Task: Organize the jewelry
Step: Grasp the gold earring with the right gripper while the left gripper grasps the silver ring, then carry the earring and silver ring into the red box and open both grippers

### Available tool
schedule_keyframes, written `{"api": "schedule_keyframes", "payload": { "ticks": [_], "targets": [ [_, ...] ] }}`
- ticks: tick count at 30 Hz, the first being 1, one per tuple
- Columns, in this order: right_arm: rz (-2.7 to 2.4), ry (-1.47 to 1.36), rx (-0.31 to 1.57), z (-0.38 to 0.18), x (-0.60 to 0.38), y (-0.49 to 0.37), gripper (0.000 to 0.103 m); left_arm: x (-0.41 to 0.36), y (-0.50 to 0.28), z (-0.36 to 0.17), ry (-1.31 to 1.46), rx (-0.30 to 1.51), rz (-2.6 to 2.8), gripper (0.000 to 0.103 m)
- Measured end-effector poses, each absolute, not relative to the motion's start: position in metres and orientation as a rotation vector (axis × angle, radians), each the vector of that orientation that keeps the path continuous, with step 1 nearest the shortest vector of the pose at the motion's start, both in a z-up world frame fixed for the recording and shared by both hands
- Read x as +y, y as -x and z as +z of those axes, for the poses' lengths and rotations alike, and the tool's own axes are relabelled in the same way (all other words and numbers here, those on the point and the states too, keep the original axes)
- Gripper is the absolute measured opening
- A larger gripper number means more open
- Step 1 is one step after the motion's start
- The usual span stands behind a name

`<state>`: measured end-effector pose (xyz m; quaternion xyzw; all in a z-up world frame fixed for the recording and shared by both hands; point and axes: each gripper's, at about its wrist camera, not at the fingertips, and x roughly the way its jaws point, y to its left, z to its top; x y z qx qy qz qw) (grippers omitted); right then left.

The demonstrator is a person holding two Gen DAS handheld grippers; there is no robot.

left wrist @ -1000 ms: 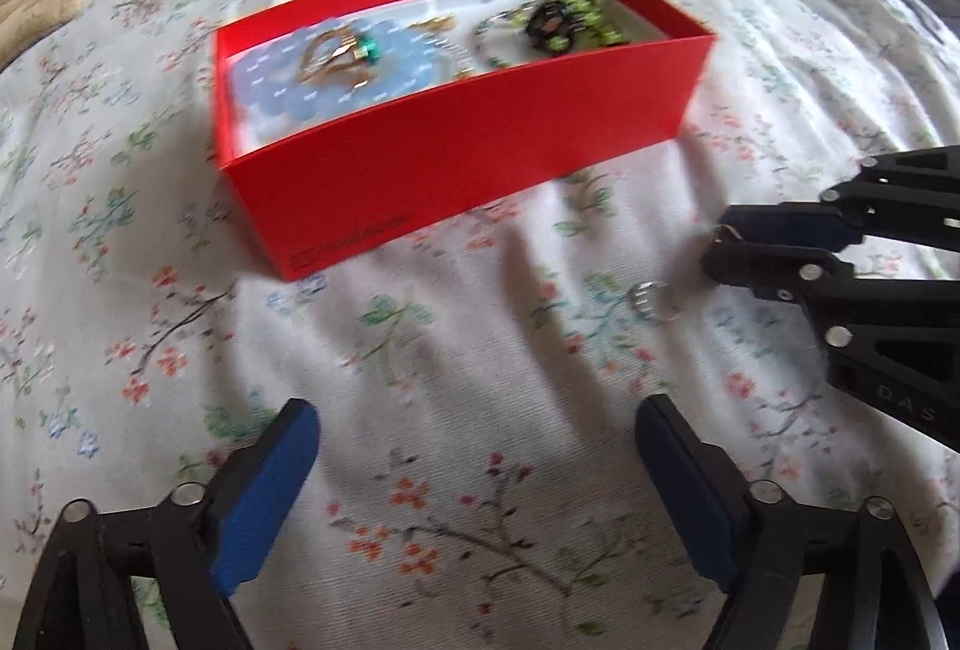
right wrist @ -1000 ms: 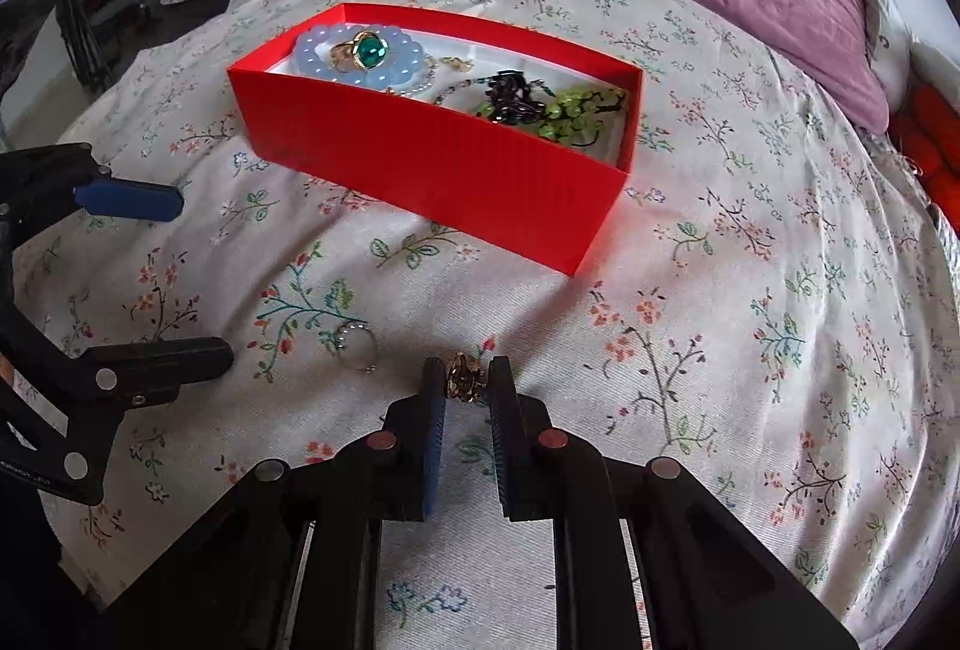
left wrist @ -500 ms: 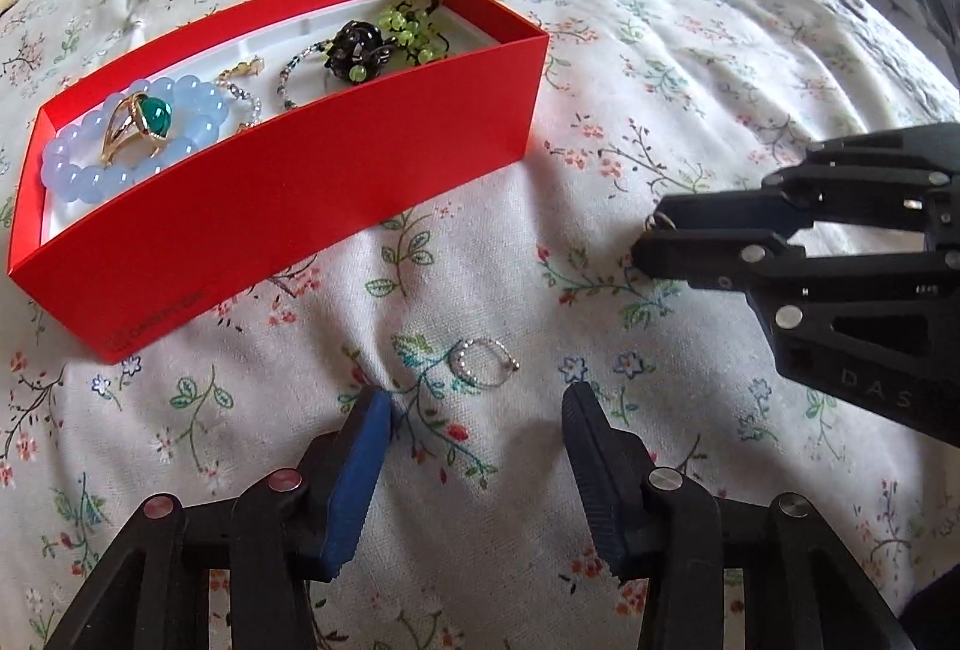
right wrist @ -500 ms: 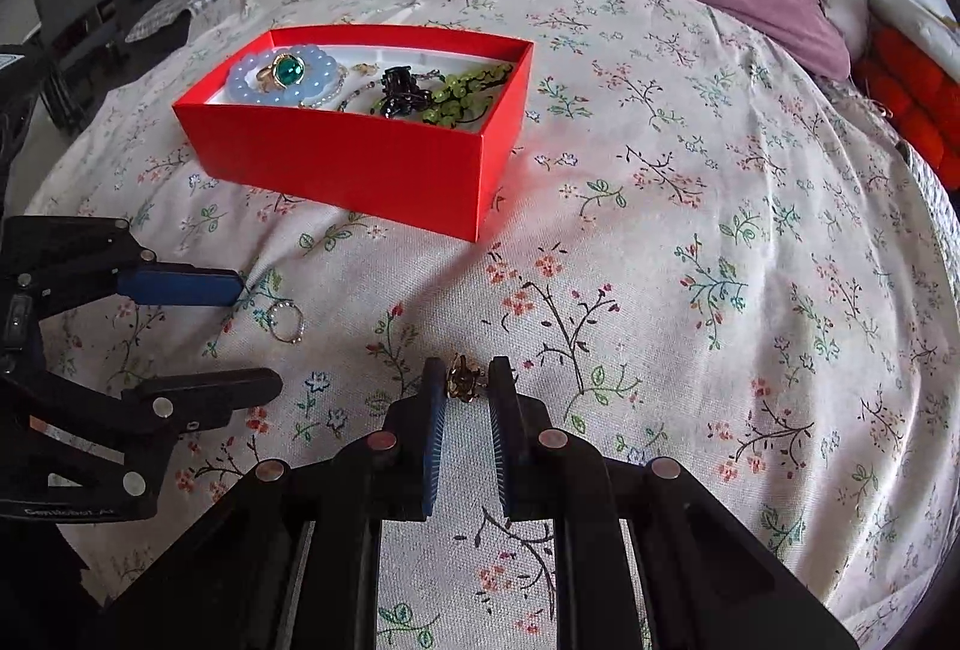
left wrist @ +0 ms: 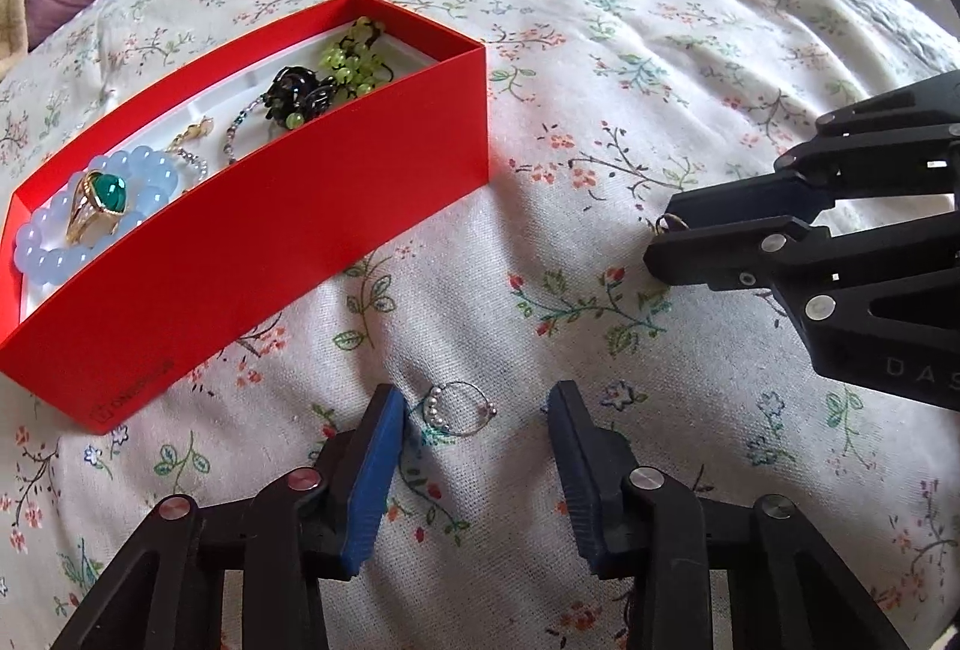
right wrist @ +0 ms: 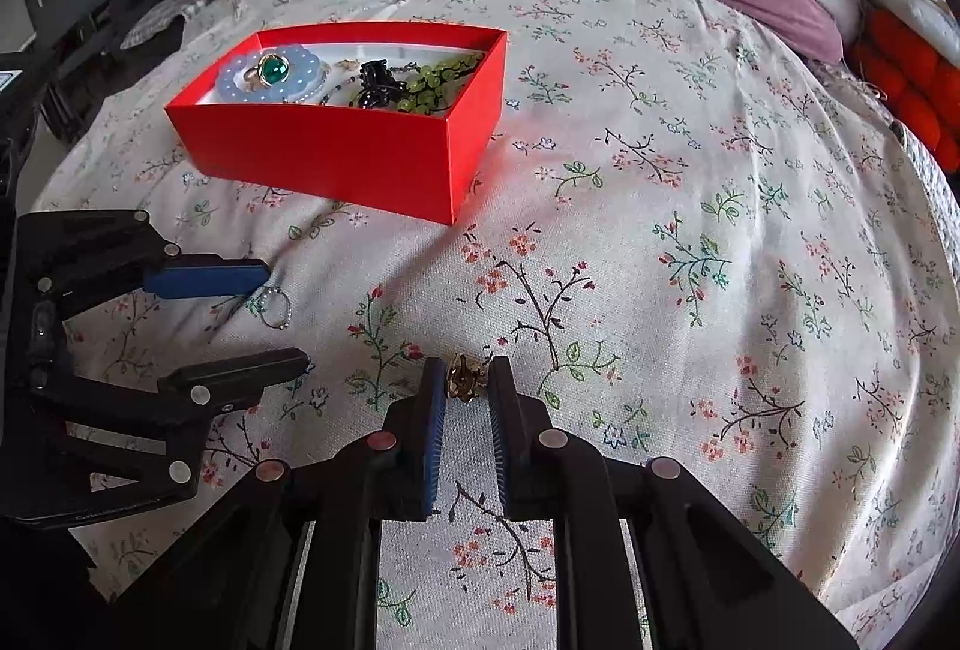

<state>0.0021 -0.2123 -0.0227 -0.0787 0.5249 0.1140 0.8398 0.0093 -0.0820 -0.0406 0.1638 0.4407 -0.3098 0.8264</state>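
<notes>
Landmark: open red rectangular cardboard box point(right wrist: 336, 152) on the white floral bedspread point(right wrist: 690, 206).
Box contents: pale blue bead bracelet point(left wrist: 54, 254), gold ring with a green stone point(left wrist: 102, 197) lying on it, black and green beaded piece point(left wrist: 318, 80), thin chain point(left wrist: 192, 152).
Left gripper point(left wrist: 477, 413): in front of the box; jaws partway apart and just been closing, blue pads point(left wrist: 375, 476) either side of a thin silver beaded ring point(left wrist: 459, 407) lying flat on the bedspread, not yet pressing it.
Right gripper point(right wrist: 467, 383): nearer than the box and right of the silver ring; jaws nearly together, clamped on a small gold ring point(right wrist: 462, 377), just above the fabric.
</notes>
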Motion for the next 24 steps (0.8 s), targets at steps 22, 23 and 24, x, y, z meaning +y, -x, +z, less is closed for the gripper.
{"api": "schedule_keyframes", "payload": {
  "ticks": [22, 23, 24],
  "targets": [
    [0.234, 0.166, 1.094, -0.016, -0.214, -0.003, 0.015, -0.084, -0.004, -0.036, -0.376, 0.904, -0.633, 0.001],
    [0.233, 0.164, 1.091, -0.014, -0.214, -0.003, 0.015, -0.083, -0.004, -0.034, -0.371, 0.903, -0.634, 0.000],
    [0.233, 0.161, 1.088, -0.013, -0.214, -0.003, 0.015, -0.082, -0.004, -0.032, -0.366, 0.901, -0.634, 0.000]
  ]
}}
